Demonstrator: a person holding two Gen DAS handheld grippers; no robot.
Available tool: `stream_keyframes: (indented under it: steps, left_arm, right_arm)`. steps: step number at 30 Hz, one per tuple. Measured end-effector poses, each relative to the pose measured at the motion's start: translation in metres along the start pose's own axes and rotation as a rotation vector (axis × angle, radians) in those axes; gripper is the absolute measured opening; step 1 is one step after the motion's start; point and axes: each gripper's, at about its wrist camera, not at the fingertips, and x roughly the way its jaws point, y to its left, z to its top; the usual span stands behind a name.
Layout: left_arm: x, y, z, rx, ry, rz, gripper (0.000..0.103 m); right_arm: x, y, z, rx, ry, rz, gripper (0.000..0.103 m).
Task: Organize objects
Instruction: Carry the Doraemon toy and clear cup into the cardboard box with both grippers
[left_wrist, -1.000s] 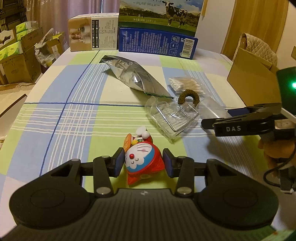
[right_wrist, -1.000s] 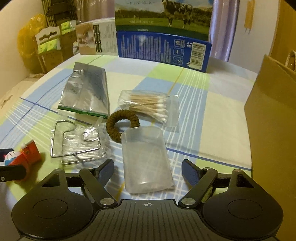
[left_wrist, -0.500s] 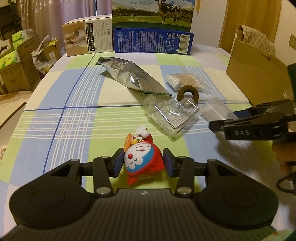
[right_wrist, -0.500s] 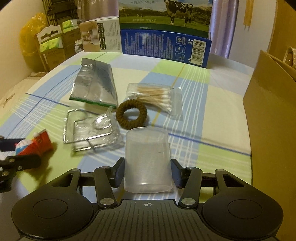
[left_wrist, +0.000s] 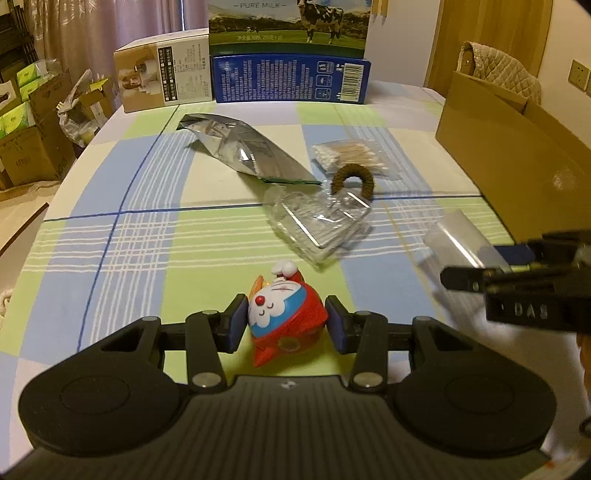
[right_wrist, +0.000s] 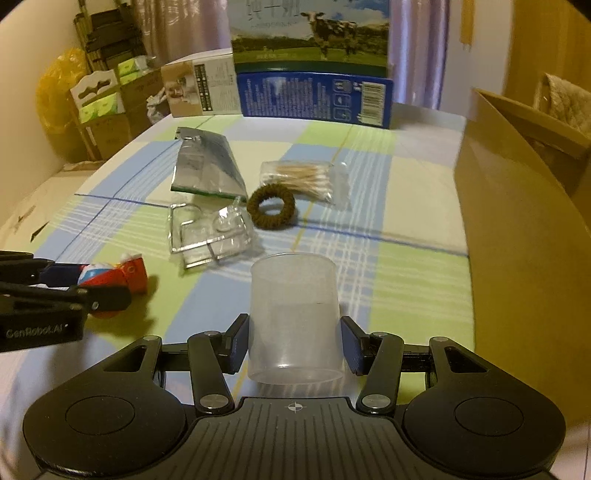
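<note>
Partly, cup (left_wrist: 460, 240) behind right claw (left_wrist: 480, 271)

Your left tool (left_wrist: 284, 325) has the cartoon cat toy (left_wrist: 286, 319) clamped between its pads: red outfit, blue-and-white face, lying tilted. Your right tool (right_wrist: 294, 345) grips the clear plastic cup (right_wrist: 294, 319) by its sides, open mouth pointing away from you. On the checked tabletop (left_wrist: 147, 229): silver foil pouch (left_wrist: 243, 147) lying flat; bag of cotton swabs (left_wrist: 352, 157) near it; brown hair tie (right_wrist: 271, 206) just in front of the swabs; clear plastic pack with a wire frame (right_wrist: 210, 236) beside the hair tie, touching the pouch's near edge.
</note>
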Motion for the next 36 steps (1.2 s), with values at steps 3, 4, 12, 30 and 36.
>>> stream_keyframes:
  steps: [3, 4, 12, 30, 36]
  left_arm:
    - [-0.007, -0.007, -0.001, -0.008, 0.002, -0.016, 0.039]
    - [-0.009, -0.009, -0.001, -0.009, 0.002, -0.019, 0.039]
    - [-0.037, -0.022, 0.003, -0.036, -0.012, -0.044, 0.039]
    - [-0.115, -0.125, 0.063, 0.065, -0.159, -0.190, 0.039]
    - [-0.121, -0.175, 0.088, 0.127, -0.189, -0.257, 0.039]
  right_arm:
    - [-0.014, -0.002, -0.007, 0.023, 0.001, -0.002, 0.048]
    - [-0.019, -0.002, -0.009, 0.029, 0.000, -0.002, 0.048]
    - [-0.058, -0.002, -0.016, 0.057, -0.037, -0.003, 0.048]
    - [-0.179, -0.065, 0.012, 0.129, -0.222, -0.133, 0.048]
    - [-0.201, -0.117, 0.015, 0.172, -0.243, -0.212, 0.048]
